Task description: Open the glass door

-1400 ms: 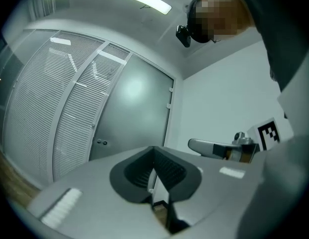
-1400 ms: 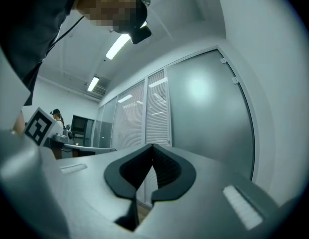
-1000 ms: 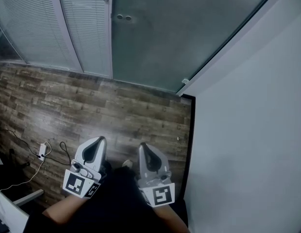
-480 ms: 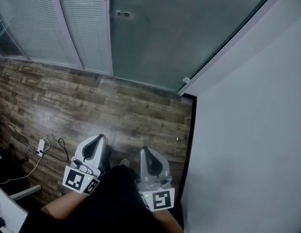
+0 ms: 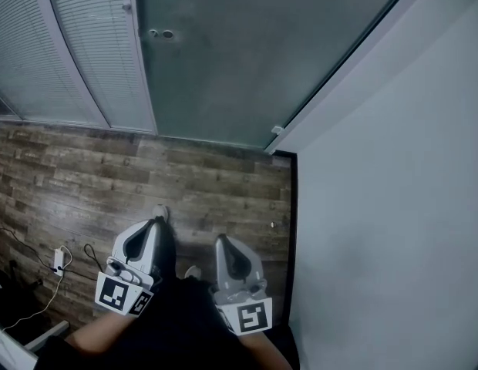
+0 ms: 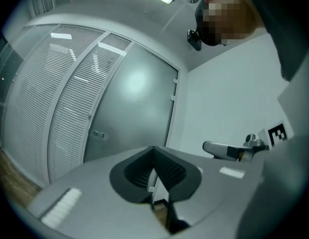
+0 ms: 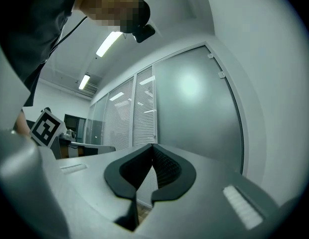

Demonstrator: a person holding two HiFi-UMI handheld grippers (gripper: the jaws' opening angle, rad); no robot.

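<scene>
Head view. The glass door fills the frame from 12 to 1 o'clock. It is frosted and grey-green, and as far as we can see it stands shut, in line with the slatted panels at 10 to 11 o'clock. Two small round fittings sit close to its left edge, near 11 o'clock. A white wall takes the whole side from 2 to 5 o'clock. A wood-plank floor runs from the foot of the door down to us.

We hold the left gripper at 7 o'clock and the right gripper at 6 o'clock. They are side by side, both pointing toward the door and well apart from it. Neither touches anything.

Left gripper view: its jaws meet tip to tip with nothing between them. The door lies ahead at 11 o'clock.

Right gripper view: its jaws are likewise pressed together and empty. The door lies ahead at 1 o'clock, with the slatted panels to its left.

A white cable with a small plug block lies on the floor at 8 o'clock, near the left gripper but apart from it.
</scene>
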